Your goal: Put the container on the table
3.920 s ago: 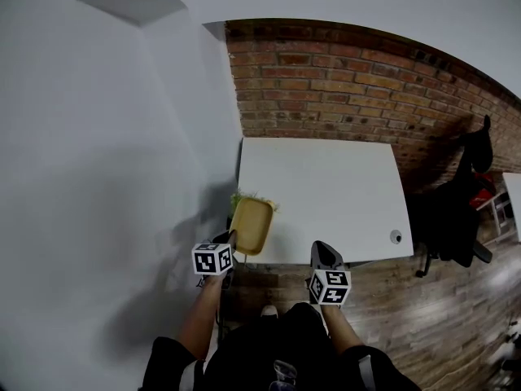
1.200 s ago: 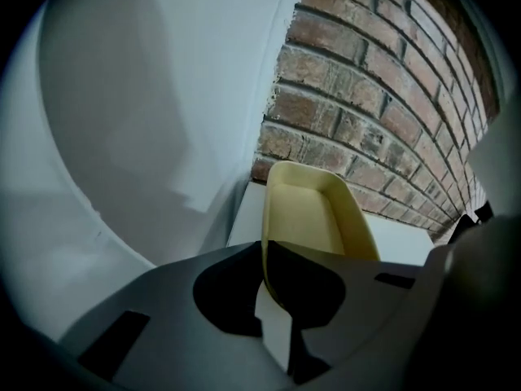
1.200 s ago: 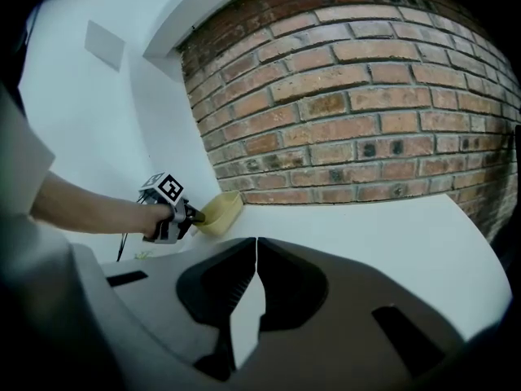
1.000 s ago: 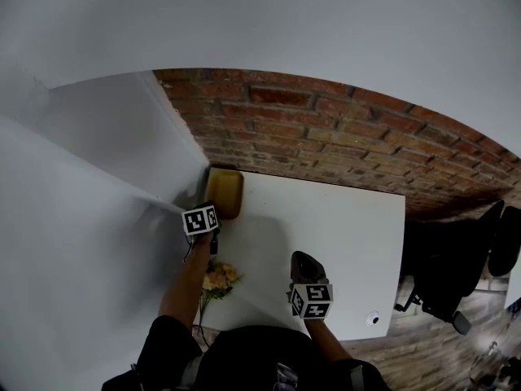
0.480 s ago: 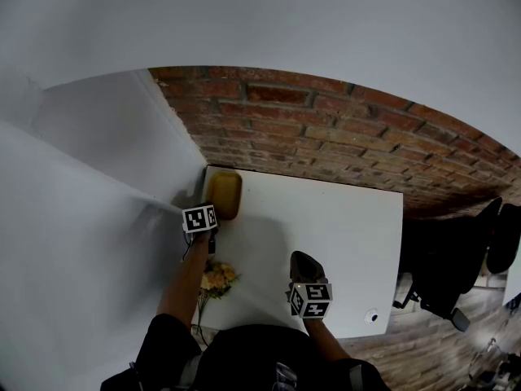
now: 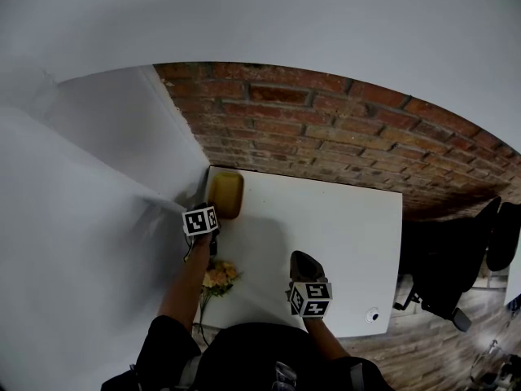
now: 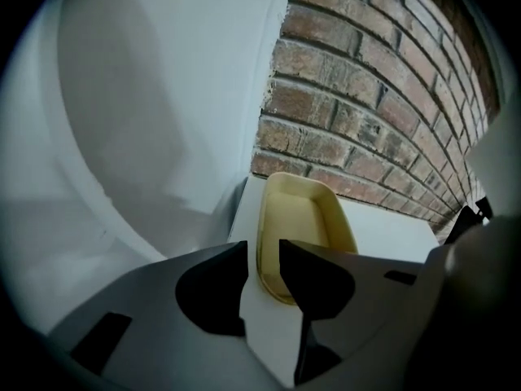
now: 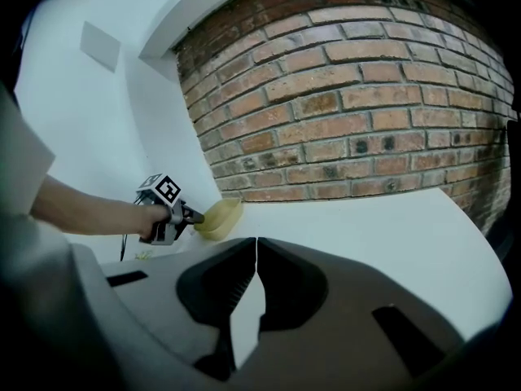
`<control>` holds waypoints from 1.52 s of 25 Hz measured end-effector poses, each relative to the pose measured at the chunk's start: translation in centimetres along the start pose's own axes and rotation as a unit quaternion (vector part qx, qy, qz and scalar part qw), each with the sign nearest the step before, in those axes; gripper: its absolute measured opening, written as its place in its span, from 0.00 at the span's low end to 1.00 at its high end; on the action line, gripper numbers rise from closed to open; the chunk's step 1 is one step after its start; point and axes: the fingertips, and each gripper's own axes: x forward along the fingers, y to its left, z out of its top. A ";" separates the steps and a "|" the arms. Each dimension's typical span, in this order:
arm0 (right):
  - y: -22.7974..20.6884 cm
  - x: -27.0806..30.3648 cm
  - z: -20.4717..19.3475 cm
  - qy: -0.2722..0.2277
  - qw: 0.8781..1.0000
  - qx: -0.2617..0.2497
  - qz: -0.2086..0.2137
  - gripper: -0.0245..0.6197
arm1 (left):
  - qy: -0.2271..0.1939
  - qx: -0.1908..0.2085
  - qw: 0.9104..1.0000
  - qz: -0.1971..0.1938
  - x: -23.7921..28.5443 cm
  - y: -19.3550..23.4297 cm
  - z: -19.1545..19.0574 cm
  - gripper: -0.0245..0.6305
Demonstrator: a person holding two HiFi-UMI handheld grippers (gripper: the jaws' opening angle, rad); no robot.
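The shallow yellow plastic container (image 6: 225,194) lies in the white counter's (image 6: 334,226) far left corner, close to the red brick wall (image 6: 342,137). The left gripper (image 7: 262,252) has just been opening its jaws, and they now stand wide around the container's near rim. The right gripper (image 8: 256,243), pinched closed and empty, is over open counter.

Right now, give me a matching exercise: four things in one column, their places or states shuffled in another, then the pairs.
1. yellow oblong plastic container
2. left tool
3. right tool
4. black office chair

A. jaws together, nothing between
B. on the wooden floor, right of the white table
C. on the table's far left corner, by the brick wall
D. jaws apart

Pairs: 1-C, 2-D, 3-A, 4-B.
The left tool's jaws have just been opening; the container's near rim sits in their gap, unpinched.
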 end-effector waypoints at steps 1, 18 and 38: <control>0.2 -0.1 0.1 -0.002 1.000 -0.002 0.002 0.08 | -0.004 -0.005 1.000 -0.003 -0.5 -0.1 0.0 0.23; 5.8 -4.5 3.1 -0.069 0.996 -0.042 0.040 0.07 | -0.125 0.042 0.991 -0.026 -14.7 -2.2 0.9 0.09; 15.6 -16.8 0.9 -0.132 0.987 -0.088 0.037 0.07 | -0.223 0.155 0.956 -0.114 -33.3 -3.9 -9.2 0.07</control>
